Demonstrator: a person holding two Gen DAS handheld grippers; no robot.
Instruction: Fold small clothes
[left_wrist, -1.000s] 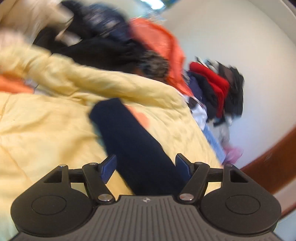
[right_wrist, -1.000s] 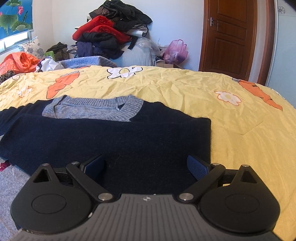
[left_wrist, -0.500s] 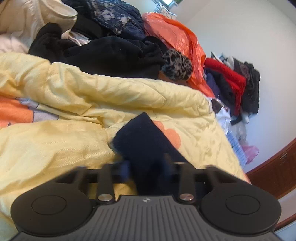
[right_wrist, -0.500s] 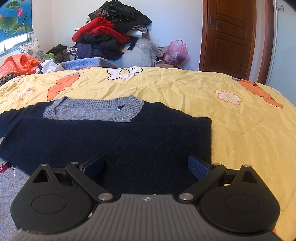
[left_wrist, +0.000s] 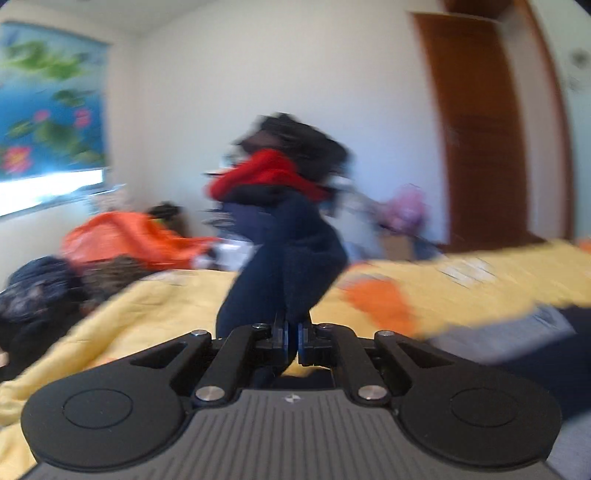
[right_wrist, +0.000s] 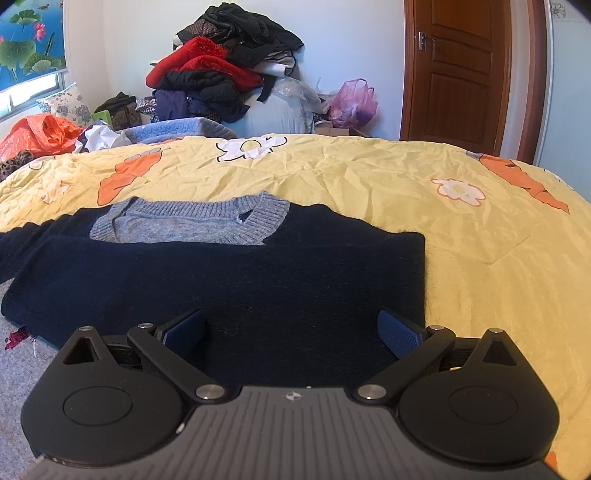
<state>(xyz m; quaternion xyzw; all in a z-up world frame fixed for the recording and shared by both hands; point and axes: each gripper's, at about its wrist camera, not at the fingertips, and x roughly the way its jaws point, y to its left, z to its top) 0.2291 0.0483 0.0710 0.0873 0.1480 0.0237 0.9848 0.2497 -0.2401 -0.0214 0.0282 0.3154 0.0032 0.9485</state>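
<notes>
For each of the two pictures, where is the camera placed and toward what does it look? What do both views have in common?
Left wrist: on the left hand-held gripper, facing the wall and door; jaws shut on the navy sleeve.
Right wrist: on the right hand-held gripper, low over the navy sweater on the yellow bedspread; jaws open.
Shared: the clothes pile, the wooden door, the bedspread.

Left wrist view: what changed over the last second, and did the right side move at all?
The left claw went from open around the navy sleeve to shut on it, then lifted and swung it toward the sweater's body, blurring the view. The right claw stayed open, low over the sweater; the yellow bedspread is unchanged.
</notes>
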